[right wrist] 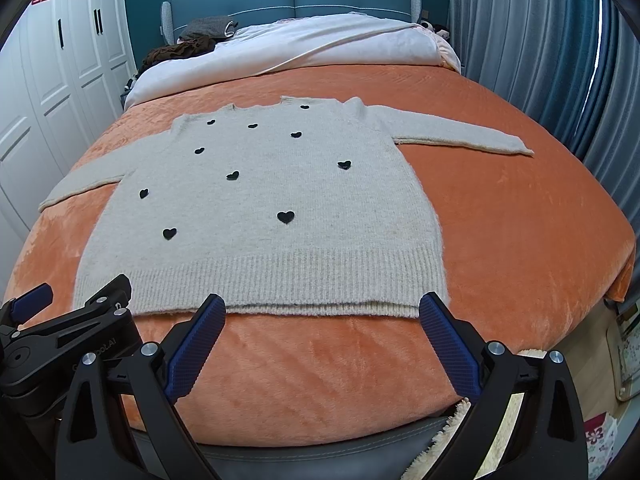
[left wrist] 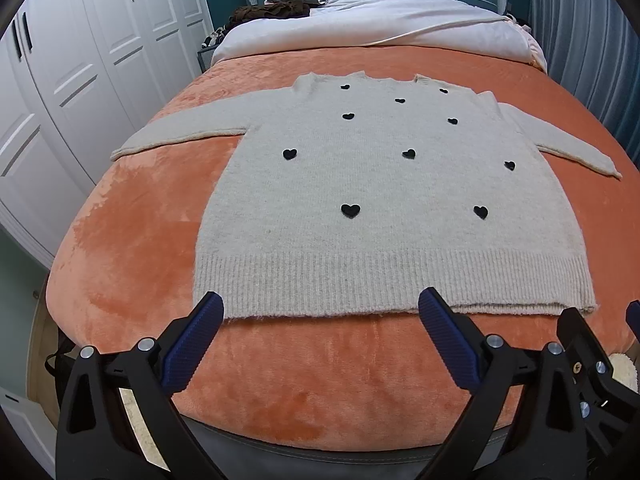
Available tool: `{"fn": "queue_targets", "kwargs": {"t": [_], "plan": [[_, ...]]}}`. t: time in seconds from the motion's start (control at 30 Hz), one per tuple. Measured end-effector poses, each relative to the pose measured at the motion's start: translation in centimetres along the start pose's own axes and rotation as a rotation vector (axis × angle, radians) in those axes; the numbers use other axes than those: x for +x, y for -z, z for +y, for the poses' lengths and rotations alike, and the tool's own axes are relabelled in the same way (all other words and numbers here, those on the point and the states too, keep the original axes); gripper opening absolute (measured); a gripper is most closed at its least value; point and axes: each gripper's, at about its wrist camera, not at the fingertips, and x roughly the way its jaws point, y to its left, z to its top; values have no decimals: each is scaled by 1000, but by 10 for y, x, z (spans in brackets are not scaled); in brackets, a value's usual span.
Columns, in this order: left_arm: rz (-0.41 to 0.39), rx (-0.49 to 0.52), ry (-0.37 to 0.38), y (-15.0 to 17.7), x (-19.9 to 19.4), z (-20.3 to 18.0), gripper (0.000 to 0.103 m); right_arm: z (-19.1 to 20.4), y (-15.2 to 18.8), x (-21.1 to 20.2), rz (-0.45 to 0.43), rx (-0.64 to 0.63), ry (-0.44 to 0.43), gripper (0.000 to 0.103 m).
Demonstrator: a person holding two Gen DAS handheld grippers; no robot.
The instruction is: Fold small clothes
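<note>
Cream knit sweater [left wrist: 384, 208] with small black hearts [left wrist: 350, 210] lies flat, front up, sleeves spread, on a plush orange blanket [left wrist: 140, 248] covering the bed; ribbed hem nearest both cameras. Left gripper [left wrist: 320, 310] and right gripper [right wrist: 322, 310] both hover just short of the hem, ridged blue fingers [left wrist: 200, 340] spread wide, holding nothing. Left view shows white panelled wardrobe [left wrist: 72, 80] doors up close; only the right view shows the pleated blue-grey curtain [right wrist: 540, 40] in full and a fluffy rug edge [right wrist: 440, 440].

A home bedroom: bed [right wrist: 500, 240], wardrobe [left wrist: 80, 80], probably curtains [right wrist: 540, 40].
</note>
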Motion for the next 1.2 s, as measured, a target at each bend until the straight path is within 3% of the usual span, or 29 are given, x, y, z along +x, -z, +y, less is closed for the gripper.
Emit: {"fn": "queue_targets", "kwargs": {"t": [1.2], "plan": [[5,-3,1,0,-2,2,94,1,1,-1,9,1,3,95]]}}
